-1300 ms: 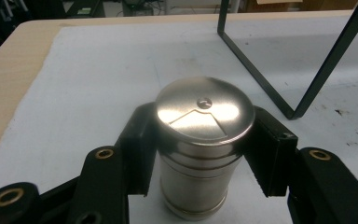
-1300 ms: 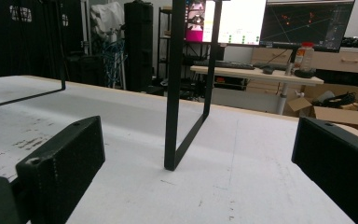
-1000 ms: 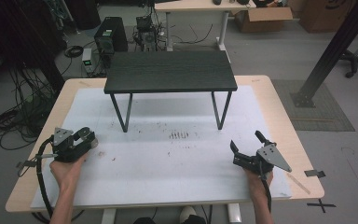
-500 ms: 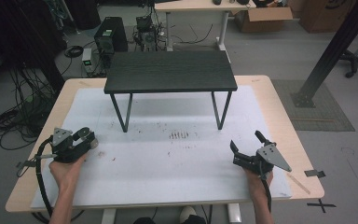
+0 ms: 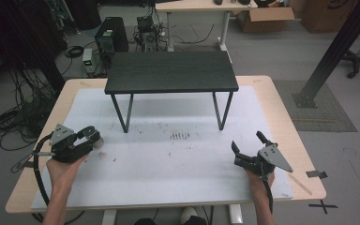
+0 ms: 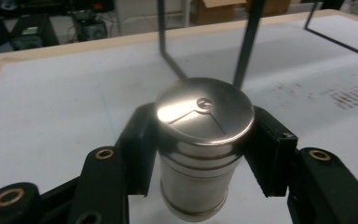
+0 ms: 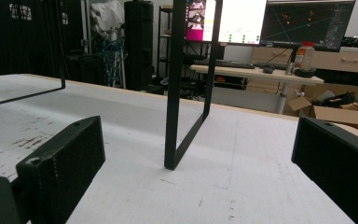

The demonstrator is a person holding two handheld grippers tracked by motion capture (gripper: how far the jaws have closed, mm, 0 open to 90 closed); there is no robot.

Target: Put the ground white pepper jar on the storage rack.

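Wooden desk (image 5: 281, 117) with a white mat (image 5: 178, 164) over most of its top, scuffed with dark marks near the middle

Small black bench (image 5: 171, 71) on thin metal legs at the far middle of the mat, one leg frame close ahead in the right gripper view

Right gripper (image 5: 249, 145) at the near right, low over the mat, jaws spread wide with nothing between them

Left gripper (image 5: 93, 137) at the near left, clenched around a steel canister (image 6: 200, 144), pads pressed on both sides just under its lid

Canister upright, round brushed lid on top, its base seemingly just clear of the mat, near the bench's left legs
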